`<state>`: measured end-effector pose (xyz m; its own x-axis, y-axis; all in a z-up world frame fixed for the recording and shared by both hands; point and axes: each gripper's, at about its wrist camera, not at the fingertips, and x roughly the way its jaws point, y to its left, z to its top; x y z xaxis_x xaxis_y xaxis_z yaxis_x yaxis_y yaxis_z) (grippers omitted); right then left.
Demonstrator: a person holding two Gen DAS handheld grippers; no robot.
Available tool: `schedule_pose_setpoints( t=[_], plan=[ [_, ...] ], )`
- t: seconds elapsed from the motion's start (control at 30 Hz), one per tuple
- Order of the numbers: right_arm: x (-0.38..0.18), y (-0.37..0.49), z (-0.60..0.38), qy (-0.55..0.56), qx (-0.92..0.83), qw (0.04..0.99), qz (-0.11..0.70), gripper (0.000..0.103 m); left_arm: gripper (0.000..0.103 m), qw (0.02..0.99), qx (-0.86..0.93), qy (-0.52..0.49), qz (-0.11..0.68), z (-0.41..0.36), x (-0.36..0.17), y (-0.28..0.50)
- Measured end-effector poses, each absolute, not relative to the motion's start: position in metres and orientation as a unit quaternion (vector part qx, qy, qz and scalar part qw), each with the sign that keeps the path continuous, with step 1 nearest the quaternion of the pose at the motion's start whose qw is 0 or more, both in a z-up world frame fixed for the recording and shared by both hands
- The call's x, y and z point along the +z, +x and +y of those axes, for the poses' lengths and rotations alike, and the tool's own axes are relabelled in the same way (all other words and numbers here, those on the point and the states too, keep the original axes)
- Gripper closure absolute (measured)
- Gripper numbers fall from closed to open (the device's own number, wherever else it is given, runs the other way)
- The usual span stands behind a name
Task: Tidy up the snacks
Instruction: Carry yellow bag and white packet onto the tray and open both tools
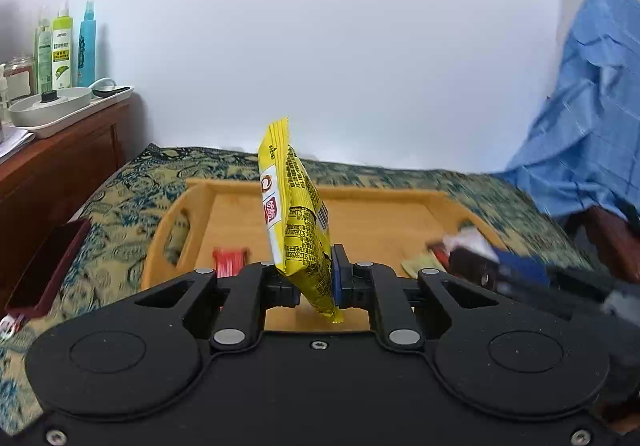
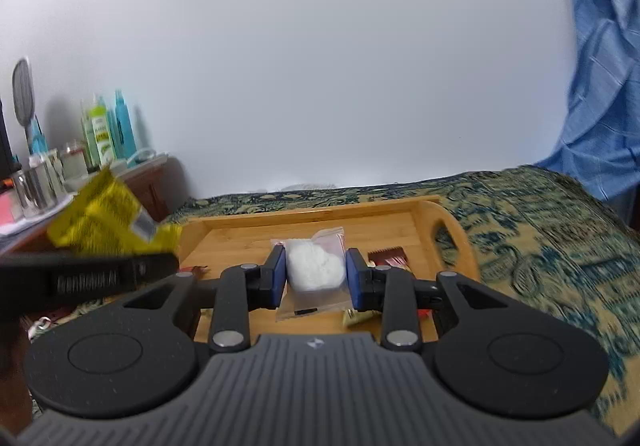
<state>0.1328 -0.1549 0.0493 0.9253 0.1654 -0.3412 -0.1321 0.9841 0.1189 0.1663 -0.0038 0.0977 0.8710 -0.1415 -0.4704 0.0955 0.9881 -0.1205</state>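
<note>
My left gripper [image 1: 314, 278] is shut on a yellow snack packet [image 1: 296, 214], which stands on edge above the wooden tray [image 1: 376, 198]. A red wrapped snack [image 1: 230, 260] lies in the tray's near left part. My right gripper [image 2: 316, 272] is shut on a clear bag of white snack [image 2: 314, 266], held above the same tray [image 2: 320, 212]. Small wrapped snacks [image 2: 390, 256] lie in the tray under and beside it. In the right wrist view the left gripper with the blurred yellow packet [image 2: 108, 218] shows at the left. In the left wrist view the right gripper [image 1: 492, 266] shows blurred at the right.
The tray rests on a patterned blue and tan cloth [image 1: 120, 206]. A dark red flat box [image 1: 48, 270] lies on the cloth at the left. A wooden cabinet [image 1: 60, 162] with bottles [image 1: 62, 46] and a white dish stands at far left. Blue fabric [image 1: 592, 106] hangs at right.
</note>
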Motion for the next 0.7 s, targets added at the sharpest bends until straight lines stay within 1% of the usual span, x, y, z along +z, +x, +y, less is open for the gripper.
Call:
schedule_pose_setpoints(
  t=[0.13,0.23,0.33,0.47,0.7],
  plan=[
    [0.043,0.159,-0.152,0.028,0.079,0.979,0.188,0.067,0.09,0.967,-0.059,-0.063,0.241,0.004,0.091,0.197],
    [0.036,0.171,-0.156,0.046,0.074,0.976,0.201,0.067,0.09,0.962,-0.063,-0.06,0.258,0.004,0.08,0.213],
    [0.03,0.18,-0.161,0.071,0.071,0.971,0.216,0.067,0.09,0.962,-0.058,-0.047,0.264,0.004,0.069,0.222],
    [0.022,0.19,-0.158,0.065,0.076,0.966,0.238,0.067,0.09,0.956,-0.063,-0.043,0.282,0.001,0.057,0.227],
    [0.021,0.193,-0.156,0.056,0.08,0.964,0.248,0.067,0.089,0.952,-0.069,-0.037,0.297,-0.004,0.044,0.229]
  ],
)
